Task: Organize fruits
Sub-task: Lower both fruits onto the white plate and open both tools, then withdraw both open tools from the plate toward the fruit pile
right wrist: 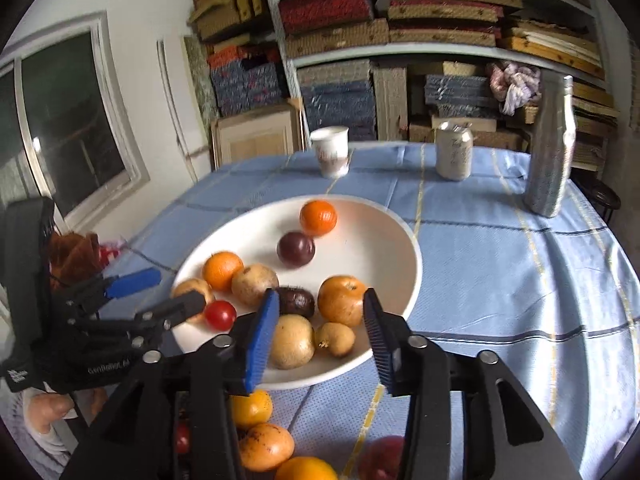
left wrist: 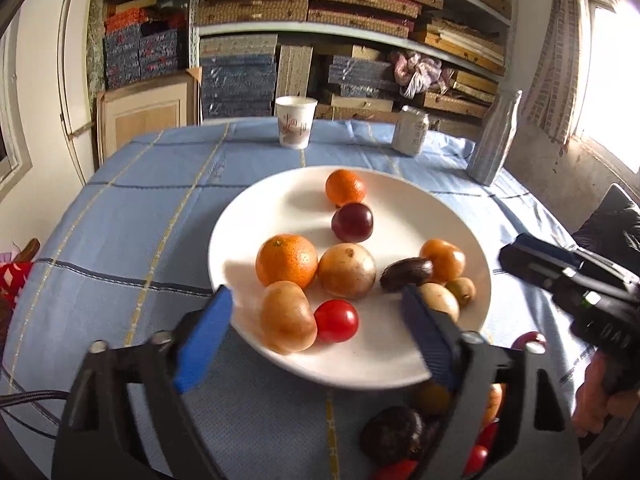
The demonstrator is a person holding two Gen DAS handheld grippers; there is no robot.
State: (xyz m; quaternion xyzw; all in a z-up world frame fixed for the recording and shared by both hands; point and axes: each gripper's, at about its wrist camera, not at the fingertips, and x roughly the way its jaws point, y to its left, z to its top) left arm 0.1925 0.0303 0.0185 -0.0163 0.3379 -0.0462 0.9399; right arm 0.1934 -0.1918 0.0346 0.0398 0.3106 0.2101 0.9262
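A white plate point(left wrist: 280, 208) on the blue tablecloth holds several fruits: oranges point(left wrist: 286, 260), a dark plum point(left wrist: 352, 222), tan round fruits point(left wrist: 346, 270), a red cherry tomato point(left wrist: 336, 321) and a dark oblong fruit point(left wrist: 406, 274). My left gripper point(left wrist: 316, 340) is open and empty, its fingers over the plate's near rim. My right gripper point(right wrist: 320, 344) is open and empty above the near side of the plate point(right wrist: 392, 240). More loose fruits point(right wrist: 264, 446) lie on the cloth in front of the plate, partly hidden by the grippers. The right gripper also shows in the left wrist view point(left wrist: 568, 280).
A paper cup point(left wrist: 295, 122), a can point(left wrist: 410, 131) and a silver bottle point(left wrist: 494, 140) stand along the table's far edge. Shelves stacked with boxes fill the wall behind. A window is at the right, a dark chair point(left wrist: 612, 220) beside the table.
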